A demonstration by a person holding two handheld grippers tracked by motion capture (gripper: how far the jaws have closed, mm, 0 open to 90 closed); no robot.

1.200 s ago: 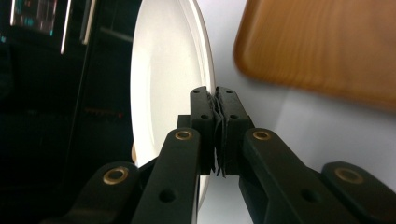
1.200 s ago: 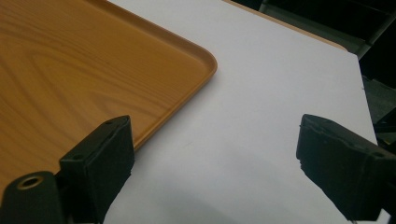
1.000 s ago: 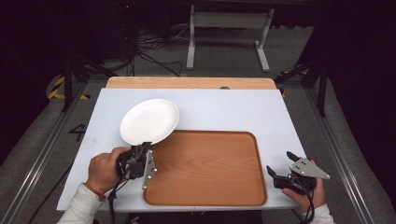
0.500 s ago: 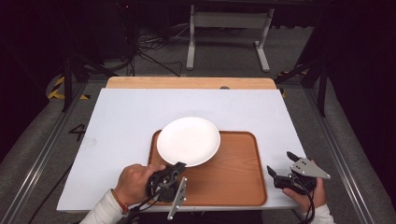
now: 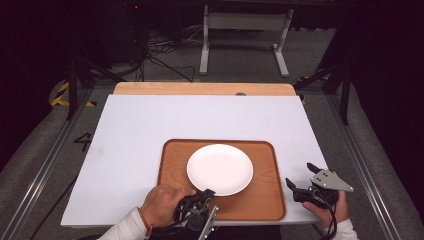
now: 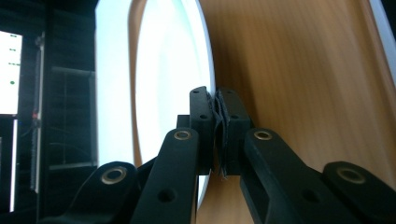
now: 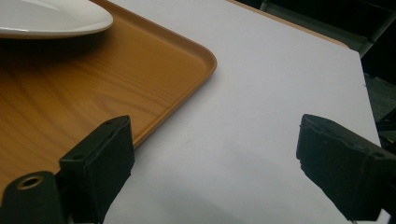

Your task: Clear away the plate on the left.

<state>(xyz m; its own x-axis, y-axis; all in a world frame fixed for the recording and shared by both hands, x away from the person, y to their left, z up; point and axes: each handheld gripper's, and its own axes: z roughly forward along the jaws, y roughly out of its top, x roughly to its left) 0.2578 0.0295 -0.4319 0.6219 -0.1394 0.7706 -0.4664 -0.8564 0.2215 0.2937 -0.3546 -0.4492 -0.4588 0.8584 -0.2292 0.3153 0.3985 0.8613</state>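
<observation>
Carried from the bare counter (image 5: pixel 135 130) onto the wooden tray (image 5: pixel 265 200) — white plate (image 5: pixel 220 169), rim clamped in left claw (image 5: pixel 207 192); right claw (image 5: pixel 300 181) agape, idle — release next, probably.

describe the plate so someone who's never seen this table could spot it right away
On the white table lies a brown wooden tray near the front edge. The plate is over its middle, its near rim pinched by the left gripper: round, plain white, the one dish there.

Plate (image 5: pixel 220 169) over tray (image 5: pixel 265 200) centre; tray on table (image 5: pixel 130 130), near edge.
</observation>
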